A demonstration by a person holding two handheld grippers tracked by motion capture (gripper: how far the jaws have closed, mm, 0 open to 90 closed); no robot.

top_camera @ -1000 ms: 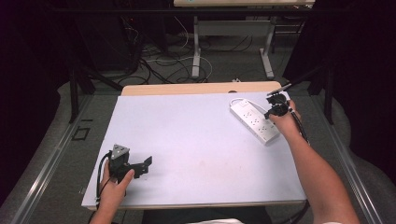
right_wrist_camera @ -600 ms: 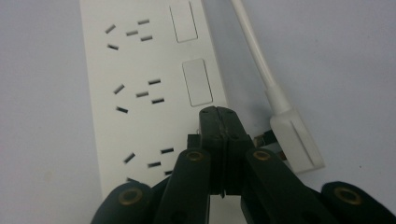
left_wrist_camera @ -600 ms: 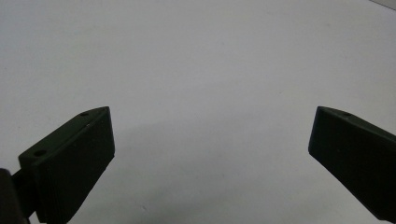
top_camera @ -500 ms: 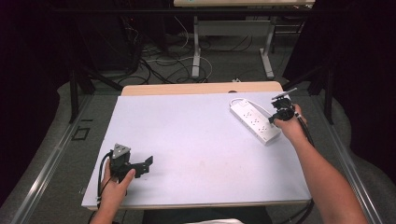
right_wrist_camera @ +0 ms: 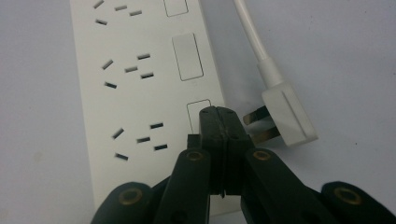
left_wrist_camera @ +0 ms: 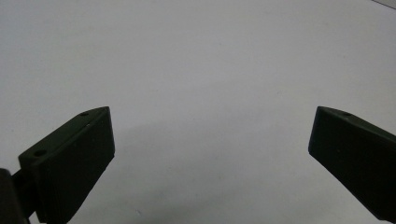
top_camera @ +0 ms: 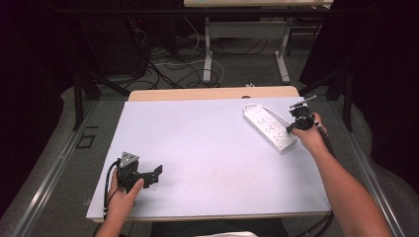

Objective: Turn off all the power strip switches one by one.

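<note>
A white power strip (top_camera: 268,127) lies slantwise on the table's far right, its sockets and rocker switches (right_wrist_camera: 187,56) facing up. Its white plug (right_wrist_camera: 286,113) lies on its side right beside the strip, prongs bare, its cable (right_wrist_camera: 251,32) running off. My right gripper (top_camera: 292,126) hovers at the strip's near end. Its jaws are shut together with nothing between them, and the tips (right_wrist_camera: 219,115) sit over the nearest switch; whether they touch it I cannot tell. My left gripper (top_camera: 154,174) rests at the near left of the table, open (left_wrist_camera: 212,119) and empty.
The pale table top (top_camera: 207,148) has a wooden strip along its far edge (top_camera: 212,94). Behind it are dark floor, loose cables (top_camera: 163,64) and the legs of another desk (top_camera: 207,49). A black rail (top_camera: 79,98) stands off the left side.
My right gripper has shifted slightly rightward and nearer along the strip's near end, jaws staying shut. The left gripper has not moved.
</note>
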